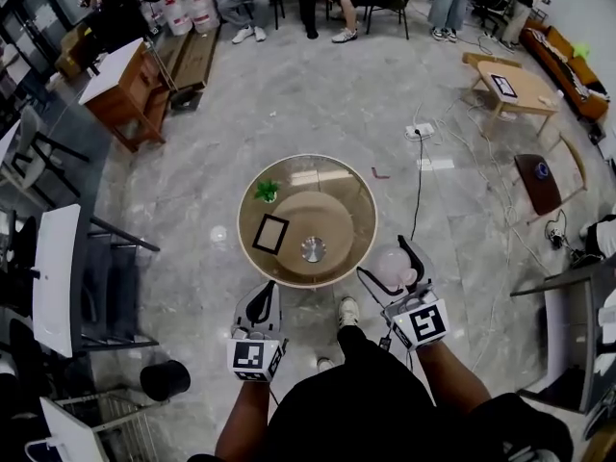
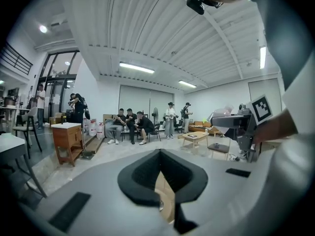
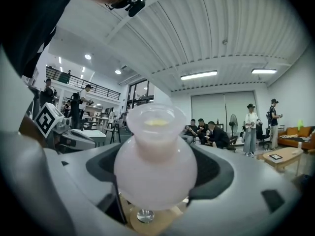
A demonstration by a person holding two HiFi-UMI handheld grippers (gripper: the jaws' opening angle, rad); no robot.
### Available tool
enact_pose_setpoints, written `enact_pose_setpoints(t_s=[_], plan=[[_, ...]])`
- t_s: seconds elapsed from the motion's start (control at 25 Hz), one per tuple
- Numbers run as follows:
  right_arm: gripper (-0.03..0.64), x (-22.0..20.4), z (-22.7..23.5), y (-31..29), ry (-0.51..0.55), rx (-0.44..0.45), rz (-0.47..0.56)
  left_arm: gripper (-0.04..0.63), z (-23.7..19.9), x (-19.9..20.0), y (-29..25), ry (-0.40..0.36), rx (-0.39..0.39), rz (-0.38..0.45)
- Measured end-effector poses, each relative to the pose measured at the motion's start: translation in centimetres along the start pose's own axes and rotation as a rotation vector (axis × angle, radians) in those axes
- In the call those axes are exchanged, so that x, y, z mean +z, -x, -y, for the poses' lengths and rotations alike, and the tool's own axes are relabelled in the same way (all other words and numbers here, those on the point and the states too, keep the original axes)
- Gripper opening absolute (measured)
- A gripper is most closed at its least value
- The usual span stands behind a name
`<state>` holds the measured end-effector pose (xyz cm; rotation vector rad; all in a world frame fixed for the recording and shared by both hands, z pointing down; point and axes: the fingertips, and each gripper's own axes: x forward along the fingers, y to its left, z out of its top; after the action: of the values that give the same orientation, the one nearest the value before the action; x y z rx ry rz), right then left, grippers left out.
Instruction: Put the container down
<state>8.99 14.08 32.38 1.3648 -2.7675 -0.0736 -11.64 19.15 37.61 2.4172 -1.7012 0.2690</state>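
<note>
A pale pink, translucent round container (image 1: 392, 268) with a wide neck hangs just off the near right edge of the round glass table (image 1: 358, 189). My right gripper (image 1: 395, 260) is shut on it. In the right gripper view the container (image 3: 155, 163) fills the space between the dark jaws, upright, with something yellowish inside its mouth. My left gripper (image 1: 259, 303) is at the table's near left edge. Its jaws are shut with nothing between them, also in the left gripper view (image 2: 160, 178).
On the table stand a small green plant (image 1: 266, 192), a black frame (image 1: 270, 233) and a metal disc (image 1: 313, 249). A white table (image 1: 56, 263) with chairs and a black bucket (image 1: 165, 379) are at the left. A cable (image 1: 419, 176) runs over the floor. People sit far back.
</note>
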Motion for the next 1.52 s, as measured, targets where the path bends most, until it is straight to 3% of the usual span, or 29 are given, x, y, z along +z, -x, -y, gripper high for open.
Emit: enact_pose_setpoints(t_s=[0.44,0.76,1.16,1.52], plan=[[0.403,-2.0,6.9,-8.2,-0.023,0.061,-0.028,-0.006,-2.2,2.3,-10.0,0.015,0.061,-0.012],[0.403,-3.7,8.6,-13.5,-0.046,0.118,-0.061,-0.006,-4.7,2.4,-14.2,0.028,0.109,-0.029],[0.403,-4.0,9.2,-20.8,-0.021,0.106,-0.065,-0.006,-9.4,2.4,-19.1,0.057,0.07,-0.039],[0.403,-3.5,8.3,-27.3,0.013,0.061,-0.069,-0.006,-15.2,5.1,-23.2,0.045,0.002,-0.01]])
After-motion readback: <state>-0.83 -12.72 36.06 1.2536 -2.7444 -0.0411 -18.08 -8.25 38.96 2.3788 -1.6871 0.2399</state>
